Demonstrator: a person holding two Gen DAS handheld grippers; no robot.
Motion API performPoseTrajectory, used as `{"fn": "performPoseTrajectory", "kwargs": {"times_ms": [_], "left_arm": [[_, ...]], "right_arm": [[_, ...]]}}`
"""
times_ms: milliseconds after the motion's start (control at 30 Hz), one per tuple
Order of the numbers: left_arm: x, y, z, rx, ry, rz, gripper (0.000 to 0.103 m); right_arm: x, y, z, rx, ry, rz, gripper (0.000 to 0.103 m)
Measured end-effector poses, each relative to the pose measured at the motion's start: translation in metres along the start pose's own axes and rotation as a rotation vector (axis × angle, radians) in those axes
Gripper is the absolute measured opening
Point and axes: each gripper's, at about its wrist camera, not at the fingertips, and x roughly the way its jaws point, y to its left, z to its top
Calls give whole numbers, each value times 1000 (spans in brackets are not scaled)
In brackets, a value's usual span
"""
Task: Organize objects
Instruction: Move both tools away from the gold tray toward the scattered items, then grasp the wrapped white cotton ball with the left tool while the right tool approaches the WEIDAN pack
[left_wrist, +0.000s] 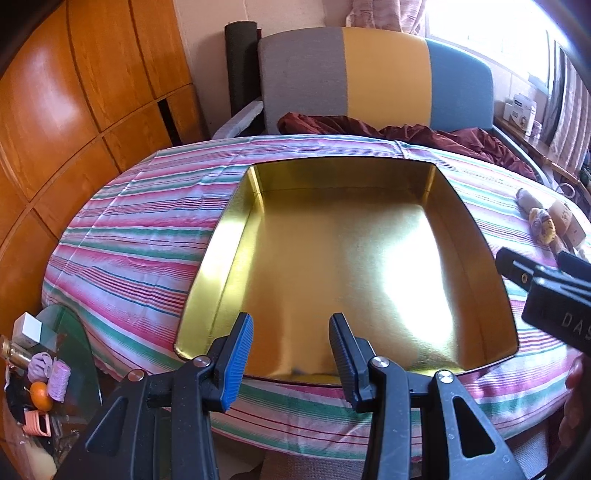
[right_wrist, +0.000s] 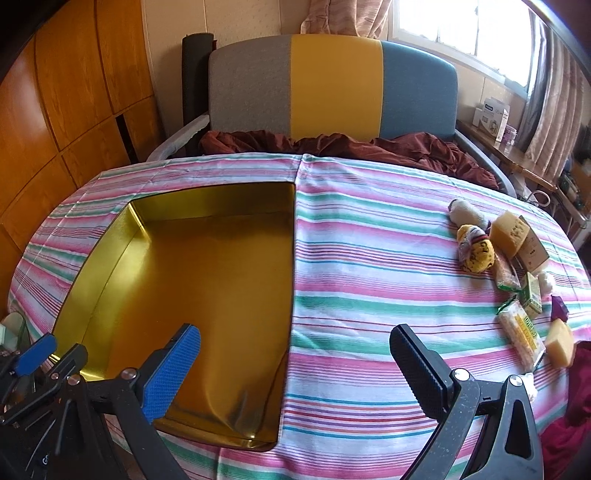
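An empty gold tin tray (left_wrist: 236, 236) lies on the striped cloth; it also shows in the right wrist view (right_wrist: 96, 258). My left gripper (left_wrist: 291, 354) is open and empty over the tray's near edge. My right gripper (right_wrist: 295, 369) is open and empty, above the tray's right edge and the cloth. It shows at the right of the left wrist view (left_wrist: 546, 291). A cluster of small objects lies at the right: a yellow plush toy (right_wrist: 476, 247), cheese-like blocks (right_wrist: 509, 229), a snack packet (right_wrist: 521, 334), a green carton (right_wrist: 531, 295) and a purple piece (right_wrist: 559, 308).
The striped cloth (right_wrist: 369, 258) covers a bed. A maroon blanket (right_wrist: 369, 147) and a grey-yellow-blue headboard (right_wrist: 332, 81) are at the back. A wooden wardrobe (left_wrist: 74, 110) stands left. A glass side table (left_wrist: 74, 354) with small items is at lower left.
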Motion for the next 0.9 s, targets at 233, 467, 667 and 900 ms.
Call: {"fn": "performPoseTrajectory", "kwargs": {"times_ms": [233, 467, 667, 900], "left_arm": [[-6, -21, 0, 27, 2, -92, 43], [-18, -57, 1, 69, -4, -330, 43], [-30, -100, 2, 152, 1, -498, 45], [-43, -158, -4, 309, 8, -596, 54]], "right_arm": [[-15, -32, -1, -12, -37, -61, 103], [-23, -95, -15, 23, -32, -123, 103], [-35, -163, -30, 106, -61, -142, 103], [-40, -230, -30, 118, -95, -151, 103]]}}
